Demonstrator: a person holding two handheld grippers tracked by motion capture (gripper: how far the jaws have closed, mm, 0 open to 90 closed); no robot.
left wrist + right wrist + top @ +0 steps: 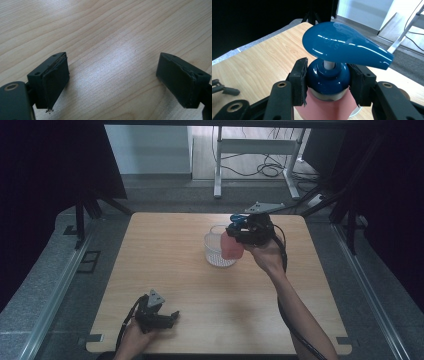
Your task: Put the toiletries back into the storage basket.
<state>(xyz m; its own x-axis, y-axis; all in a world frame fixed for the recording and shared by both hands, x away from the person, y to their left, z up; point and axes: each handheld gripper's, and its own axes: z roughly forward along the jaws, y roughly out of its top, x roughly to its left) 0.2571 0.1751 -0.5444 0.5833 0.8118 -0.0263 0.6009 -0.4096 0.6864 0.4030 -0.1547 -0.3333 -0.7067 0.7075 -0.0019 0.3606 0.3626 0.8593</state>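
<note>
Pump bottle held beside the clear container.

My right tongs (328,82) clamp the pink pump bottle (231,246) at its blue collar (328,77), against the clear container (218,251); my left tongs (113,82) rest agape on the wooden tabletop (165,270). I'd keep the bottle upright. Cables litter the floor behind.
</note>
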